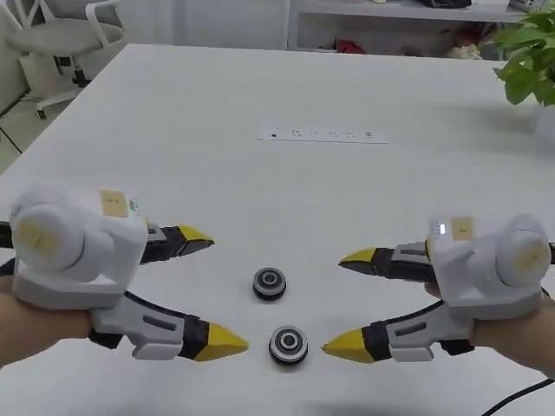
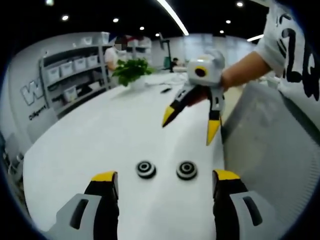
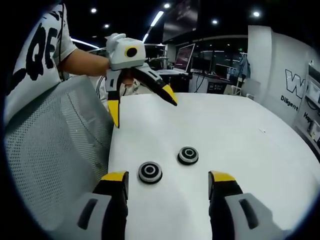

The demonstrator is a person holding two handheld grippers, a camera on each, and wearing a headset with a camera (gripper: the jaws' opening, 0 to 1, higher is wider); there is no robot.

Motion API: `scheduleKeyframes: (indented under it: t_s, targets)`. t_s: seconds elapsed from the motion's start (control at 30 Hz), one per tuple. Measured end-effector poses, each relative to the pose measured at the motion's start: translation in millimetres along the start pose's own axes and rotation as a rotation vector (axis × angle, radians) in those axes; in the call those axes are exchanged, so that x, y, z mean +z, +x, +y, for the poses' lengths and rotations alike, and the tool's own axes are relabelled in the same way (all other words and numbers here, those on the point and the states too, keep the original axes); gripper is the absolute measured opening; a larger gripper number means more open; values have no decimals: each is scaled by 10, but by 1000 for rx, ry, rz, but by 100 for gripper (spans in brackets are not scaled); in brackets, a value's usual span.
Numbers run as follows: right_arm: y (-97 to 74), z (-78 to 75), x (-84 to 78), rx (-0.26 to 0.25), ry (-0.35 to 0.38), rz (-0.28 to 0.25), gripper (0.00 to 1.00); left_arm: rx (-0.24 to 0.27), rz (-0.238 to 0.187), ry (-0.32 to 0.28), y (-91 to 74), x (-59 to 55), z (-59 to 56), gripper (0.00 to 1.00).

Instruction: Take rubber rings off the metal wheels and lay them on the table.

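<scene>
Head view, left tongs (image 1: 225, 292), right tongs (image 1: 334, 303) spread wide, empty, flanking wheels (image 1: 270, 283)

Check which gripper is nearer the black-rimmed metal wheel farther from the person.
Left, by a little. The left gripper sits left of the farther black-rimmed metal wheel, jaws open toward it; the right gripper is to its right, a bit further off, also open.

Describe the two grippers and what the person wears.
The left gripper and right gripper match: white housings with a tan sticker on top, light grey fingers turning black, then ending in pointed yellow tips. A thin black cable runs by the right one. The person wears a white short-sleeved shirt with black lettering.
</scene>
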State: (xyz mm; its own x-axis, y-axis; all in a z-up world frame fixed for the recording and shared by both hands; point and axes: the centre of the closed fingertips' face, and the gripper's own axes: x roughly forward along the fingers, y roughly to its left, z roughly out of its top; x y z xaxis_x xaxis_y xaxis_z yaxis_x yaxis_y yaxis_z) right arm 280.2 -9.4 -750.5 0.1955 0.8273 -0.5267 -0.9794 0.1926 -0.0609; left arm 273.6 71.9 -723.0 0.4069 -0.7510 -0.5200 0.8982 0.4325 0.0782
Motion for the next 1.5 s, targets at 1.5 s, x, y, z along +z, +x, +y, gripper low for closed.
scheduleKeyframes:
  t_s: [1.5]
  targets:
    - [373,214,-295,143,35,65,38,-222,83,29,630,-230,-368,39]
